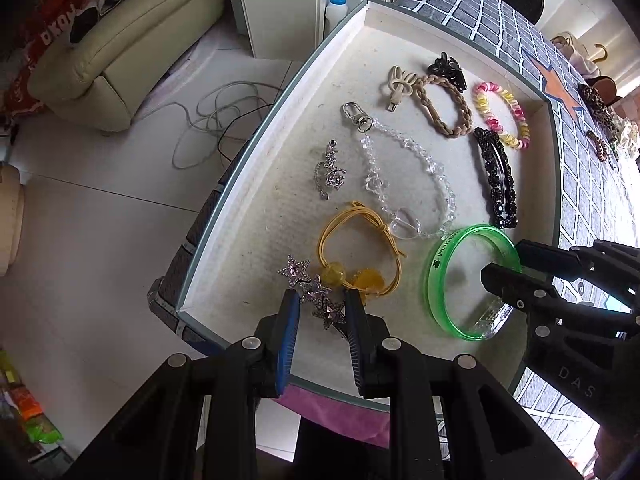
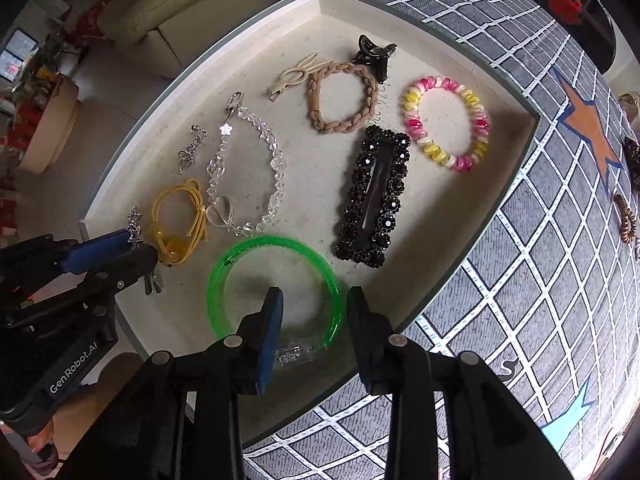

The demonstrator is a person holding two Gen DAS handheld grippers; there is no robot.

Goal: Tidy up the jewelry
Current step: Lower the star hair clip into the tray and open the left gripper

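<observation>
Left gripper (image 1: pixel 322 312) points down at near corner of tray (image 1: pixel 224 216), jaws pinching star hair clip (image 1: pixel 316 294). Right gripper (image 2: pixel 316 312) spread, nothing between pads, hovers over near rim of green bangle (image 2: pixel 276 280) lying flat on tray floor. Beside it: yellow hair tie (image 1: pixel 358 256), clear bead chain (image 1: pixel 404 184), black beaded barrette (image 2: pixel 376 196), braided tan tie (image 2: pixel 344 96), pink-yellow coil tie (image 2: pixel 448 124). Tray sits on grey checked cloth (image 2: pixel 552 240).
</observation>
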